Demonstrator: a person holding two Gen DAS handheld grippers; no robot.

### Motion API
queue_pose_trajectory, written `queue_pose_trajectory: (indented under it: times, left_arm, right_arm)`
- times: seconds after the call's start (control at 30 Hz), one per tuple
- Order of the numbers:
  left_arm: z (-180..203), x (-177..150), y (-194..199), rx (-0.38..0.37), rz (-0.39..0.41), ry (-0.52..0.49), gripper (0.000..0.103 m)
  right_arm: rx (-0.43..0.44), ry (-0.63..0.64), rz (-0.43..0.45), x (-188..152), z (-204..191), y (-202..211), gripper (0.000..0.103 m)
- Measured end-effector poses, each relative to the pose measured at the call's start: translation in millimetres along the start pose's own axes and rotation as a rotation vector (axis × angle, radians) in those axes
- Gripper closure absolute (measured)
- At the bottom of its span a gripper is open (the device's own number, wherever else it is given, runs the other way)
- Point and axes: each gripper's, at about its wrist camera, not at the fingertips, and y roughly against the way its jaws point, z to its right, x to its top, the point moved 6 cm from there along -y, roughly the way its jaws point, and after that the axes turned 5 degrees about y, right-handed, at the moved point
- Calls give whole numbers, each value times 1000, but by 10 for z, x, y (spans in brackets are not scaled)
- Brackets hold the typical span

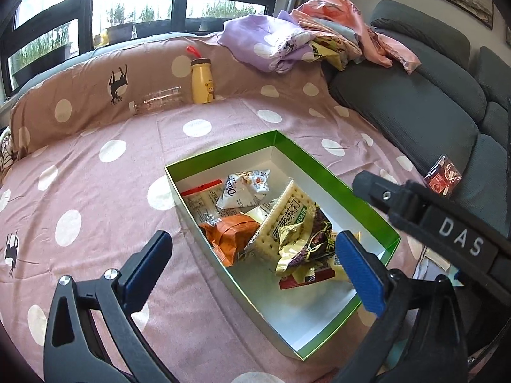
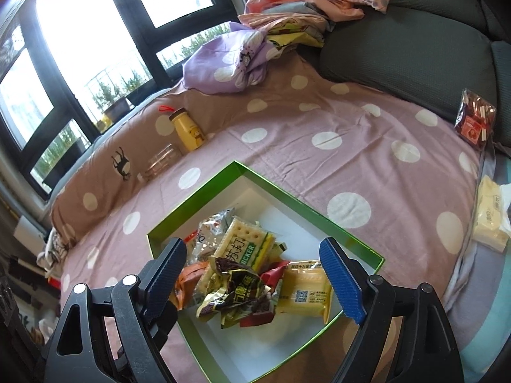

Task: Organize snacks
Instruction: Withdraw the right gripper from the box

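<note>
Both my left gripper [image 1: 252,265] and right gripper [image 2: 254,274] hang empty, jaws apart, over the filled box [image 2: 198,191]. Next I'd fetch the red packet [image 2: 475,120] at the bed's far right edge.

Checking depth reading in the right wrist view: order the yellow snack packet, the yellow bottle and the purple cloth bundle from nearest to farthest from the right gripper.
1. Yellow snack packet: in the green box, just beyond the right gripper.
2. Yellow bottle: upright against the brown bolster, far left.
3. Purple cloth bundle: behind the bolster, near the window.
</note>
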Motion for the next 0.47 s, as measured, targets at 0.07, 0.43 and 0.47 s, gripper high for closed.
queue_pose_trajectory:
  times: [0.07,0.43,0.47]
  left_arm:
    - [-9,-7,-4,2,-2,0,1]
    - [-70,-14,35,3,10,11,1]
    - [-83,-15,39,3,11,13,1]
  right_arm:
    - [-5,-9,1,3,28,3,17]
    - [-16,11,-17,-17,-29,-52,17]
    - [-17,14,-17,-22,-39,-50,17]
